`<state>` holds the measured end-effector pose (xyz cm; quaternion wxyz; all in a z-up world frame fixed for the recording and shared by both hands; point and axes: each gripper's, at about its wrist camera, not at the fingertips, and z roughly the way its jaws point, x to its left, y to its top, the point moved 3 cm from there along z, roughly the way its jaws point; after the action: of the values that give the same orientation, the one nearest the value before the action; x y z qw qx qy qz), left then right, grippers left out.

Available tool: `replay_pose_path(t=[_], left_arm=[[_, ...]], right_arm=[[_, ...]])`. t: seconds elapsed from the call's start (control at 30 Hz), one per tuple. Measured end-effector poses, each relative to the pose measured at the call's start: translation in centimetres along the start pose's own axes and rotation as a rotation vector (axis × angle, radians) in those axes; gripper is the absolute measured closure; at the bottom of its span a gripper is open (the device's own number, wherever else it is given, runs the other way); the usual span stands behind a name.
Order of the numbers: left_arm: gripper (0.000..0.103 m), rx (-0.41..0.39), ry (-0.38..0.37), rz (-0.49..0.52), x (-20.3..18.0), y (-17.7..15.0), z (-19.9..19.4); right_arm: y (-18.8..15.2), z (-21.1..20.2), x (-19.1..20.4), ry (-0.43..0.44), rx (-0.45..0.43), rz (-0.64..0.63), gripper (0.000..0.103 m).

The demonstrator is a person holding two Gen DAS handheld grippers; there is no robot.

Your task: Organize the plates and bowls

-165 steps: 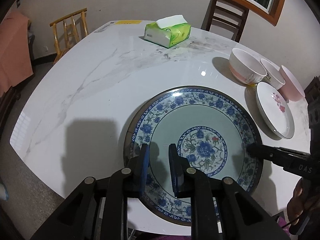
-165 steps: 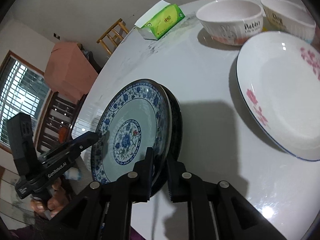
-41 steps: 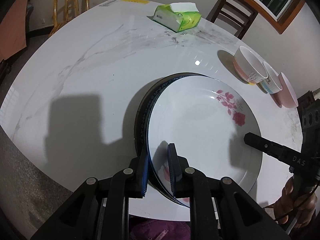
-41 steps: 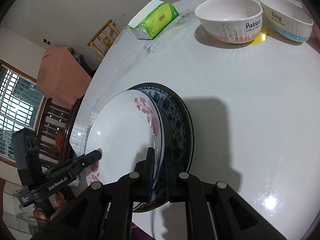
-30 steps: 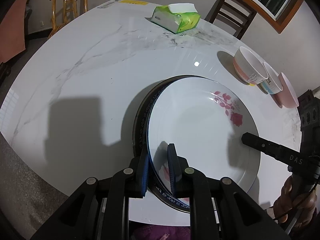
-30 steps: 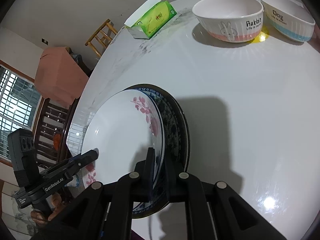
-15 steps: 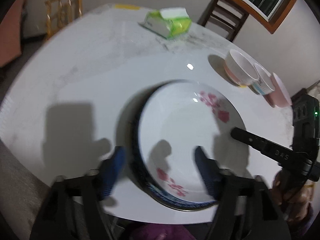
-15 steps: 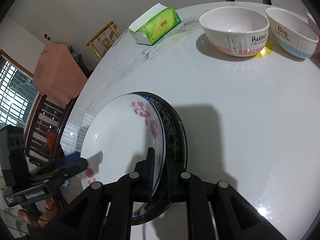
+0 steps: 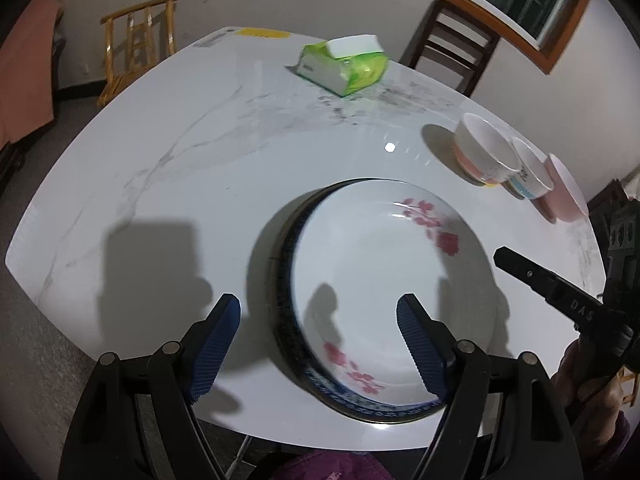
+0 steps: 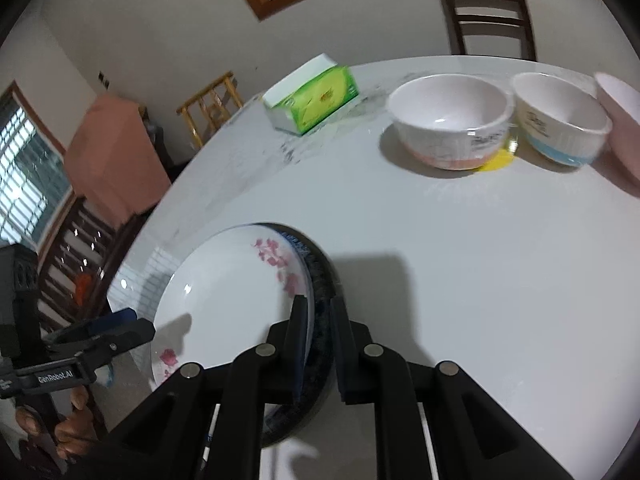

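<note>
A white plate with pink flowers (image 9: 392,276) lies on top of the blue-patterned plate (image 9: 286,264) near the table's front edge. My left gripper (image 9: 320,320) is open wide and empty, its fingers either side of the stack's near rim. My right gripper (image 10: 318,312) has its jaws close together around the plates' rims (image 10: 316,280); a small gap shows and the view is blurred. Three bowls stand in a row at the right: a pink-based one (image 10: 450,120), a blue-based one (image 10: 560,126) and a pink one (image 10: 620,120).
A green tissue pack (image 9: 344,64) lies at the far side of the white marble table (image 9: 160,168). Wooden chairs (image 9: 136,52) stand around the table. The table's front edge is just below the plates.
My left gripper let go of the white plate's rim, opened wide and pulled back. The white plate now rests on the blue plate. My right gripper has lifted and tilted up.
</note>
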<state>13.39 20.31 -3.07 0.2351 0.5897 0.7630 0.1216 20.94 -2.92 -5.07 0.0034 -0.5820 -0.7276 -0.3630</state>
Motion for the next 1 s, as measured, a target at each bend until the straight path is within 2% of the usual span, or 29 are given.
replay_pose_path(t=[0.07, 0.2, 0.37, 0.47, 0.53, 0.57, 0.6, 0.67, 0.73, 0.77, 0.87, 0.93, 1.0], left_arm=[[0.026, -0.003, -0.012, 0.029, -1.2, 0.1, -0.3], [0.026, 0.006, -0.056, 0.081, -4.3, 0.3, -0.4], [0.026, 0.036, -0.155, 0.136, -9.9, 0.9, -0.4], [0.024, 0.053, -0.21, 0.168, -13.7, 1.6, -0.3], [0.016, 0.077, -0.24, 0.198, -16.3, 2.1, 0.1], [0.009, 0.091, -0.246, 0.223, -18.1, 2.6, 0.3], [0.008, 0.092, -0.248, 0.235, -19.0, 2.8, 0.3], [0.005, 0.073, -0.258, 0.259, -21.8, 3.9, 0.3], [0.003, 0.078, -0.245, 0.243, -24.2, 5.1, 0.6], [0.003, 0.071, -0.264, 0.25, -25.2, 5.4, 0.7], [0.003, -0.038, -0.304, 0.308, -28.5, 6.8, 0.9], [0.003, -0.002, -0.34, 0.351, -30.7, 7.9, 2.1], [0.004, 0.054, -0.344, 0.322, -32.6, 9.6, 4.0]], right_arm=[[-0.8, -1.4, -1.7, 0.021, -0.01, 0.052, 0.09], [-2.5, -4.5, -5.6, 0.0, -0.037, 0.14, 0.09], [-4.3, -9.5, -12.0, -0.065, -0.081, 0.268, 0.089], [-4.5, -12.8, -15.9, -0.147, -0.104, 0.329, 0.079], [-4.1, -15.2, -18.2, -0.233, -0.112, 0.328, 0.072], [-3.9, -16.0, -19.0, -0.286, -0.102, 0.325, 0.064], [-3.6, -16.6, -19.7, -0.33, -0.093, 0.329, 0.059], [-2.4, -17.8, -20.8, -0.367, -0.089, 0.328, 0.059], [-1.1, -19.1, -21.7, -0.355, -0.094, 0.319, 0.056], [-0.4, -19.9, -22.2, -0.333, -0.103, 0.317, 0.052], [1.0, -21.4, -23.7, -0.299, -0.161, 0.352, 0.052], [2.4, -21.5, -25.3, -0.257, -0.179, 0.404, 0.052], [4.3, -21.1, -27.2, -0.213, -0.152, 0.442, 0.052]])
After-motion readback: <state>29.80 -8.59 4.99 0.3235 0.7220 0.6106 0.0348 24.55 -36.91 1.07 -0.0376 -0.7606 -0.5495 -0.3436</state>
